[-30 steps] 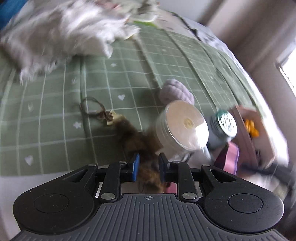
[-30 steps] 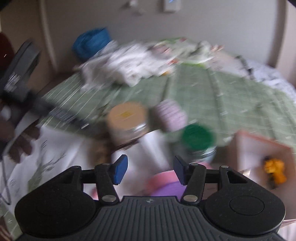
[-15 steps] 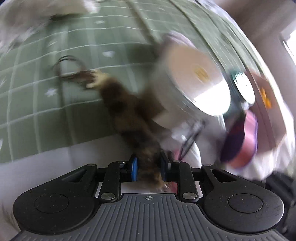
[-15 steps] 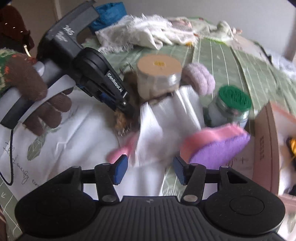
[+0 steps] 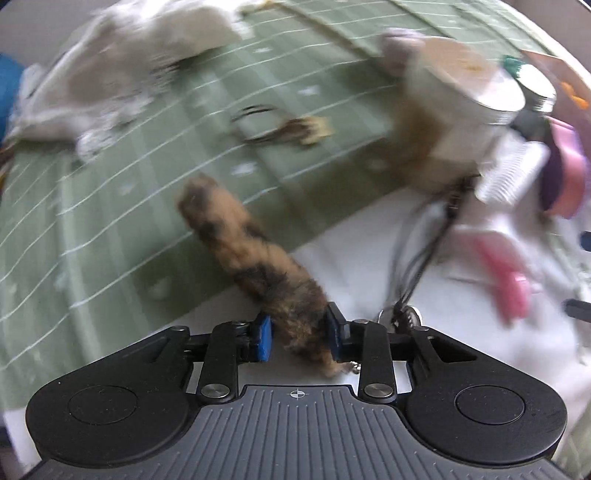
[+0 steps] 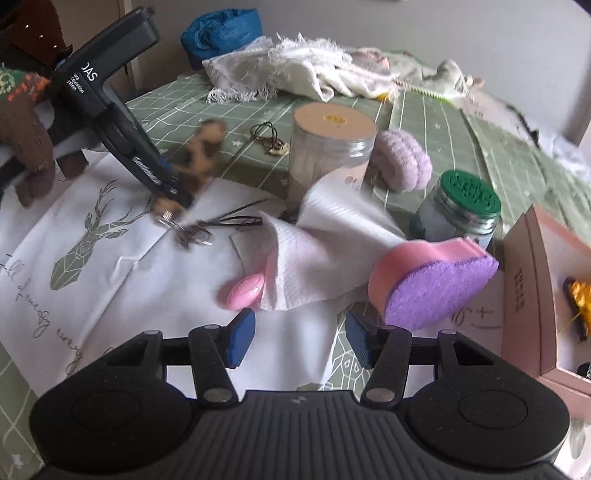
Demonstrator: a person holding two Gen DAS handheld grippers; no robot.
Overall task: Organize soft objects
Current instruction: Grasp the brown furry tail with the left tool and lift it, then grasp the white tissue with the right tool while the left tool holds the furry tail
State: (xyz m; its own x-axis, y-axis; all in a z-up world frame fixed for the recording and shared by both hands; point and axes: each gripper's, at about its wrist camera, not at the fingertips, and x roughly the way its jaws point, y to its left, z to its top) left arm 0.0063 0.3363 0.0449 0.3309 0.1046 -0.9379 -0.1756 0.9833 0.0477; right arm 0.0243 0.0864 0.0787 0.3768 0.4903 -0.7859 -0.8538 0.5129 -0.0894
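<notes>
My left gripper [image 5: 298, 334] is shut on a brown-and-black furry tail [image 5: 243, 258] and holds it lifted above the white cloth; it also shows in the right wrist view [image 6: 201, 155], with the left gripper [image 6: 173, 195] at the left. My right gripper [image 6: 299, 341] is open and empty, low over the white cloth [image 6: 122, 266]. In front of it lie a white tissue [image 6: 321, 258], a pink oval piece [image 6: 245, 291] and a pink-and-purple sponge [image 6: 432, 284]. A lilac fluffy scrunchie [image 6: 402, 162] lies behind the jar.
A tan-lidded jar [image 6: 330, 147] and a green-lidded jar [image 6: 461, 206] stand mid-bed. A pink box [image 6: 532, 295] is at right. White crumpled cloth [image 6: 291, 70] and a blue bundle [image 6: 221, 33] lie at the back. A cord necklace [image 6: 267, 138] and black cords [image 6: 229, 221] lie nearby.
My left gripper has lifted the furry tail off the bed and swung left, away from the tan-lidded jar. My right gripper has come lower toward the tissue and sponge, still open.
</notes>
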